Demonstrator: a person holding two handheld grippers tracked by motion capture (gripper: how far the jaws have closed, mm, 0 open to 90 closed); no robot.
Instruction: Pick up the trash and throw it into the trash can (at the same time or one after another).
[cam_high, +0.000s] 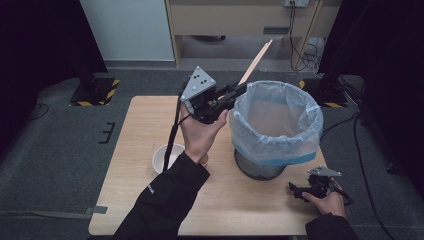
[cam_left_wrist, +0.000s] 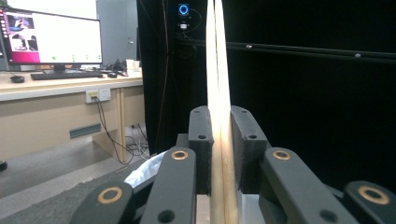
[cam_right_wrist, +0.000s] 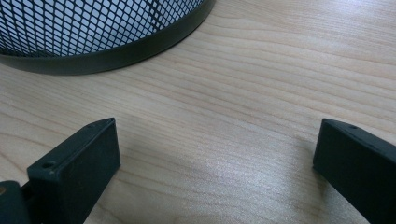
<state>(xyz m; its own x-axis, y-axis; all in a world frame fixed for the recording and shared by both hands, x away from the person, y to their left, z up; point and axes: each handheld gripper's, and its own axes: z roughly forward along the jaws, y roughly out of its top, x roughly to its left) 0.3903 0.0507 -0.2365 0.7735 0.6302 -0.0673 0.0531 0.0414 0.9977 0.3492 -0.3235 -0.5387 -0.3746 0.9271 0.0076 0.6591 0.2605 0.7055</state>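
**Chopsticks clamped above the bin's rim**

The left gripper (cam_high: 239, 91) is clenched on a pair of wooden chopsticks (cam_high: 257, 59), which jut up and away past its jaws, over the far rim of the bin (cam_high: 250, 167). The right gripper (cam_high: 296, 190) rests low on the wooden table (cam_high: 140, 150), jaws spread wide with nothing between them. Grey carpet and a desk with a monitor (cam_left_wrist: 56, 39) lie beyond. The mesh bin carries a pale blue bag (cam_high: 275, 145); a white bowl (cam_high: 161, 156) sits beside the left forearm, its contents hidden.

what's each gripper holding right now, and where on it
The left gripper clamps a pair of wooden chopsticks near their lower end, over the bin. The right gripper holds nothing.
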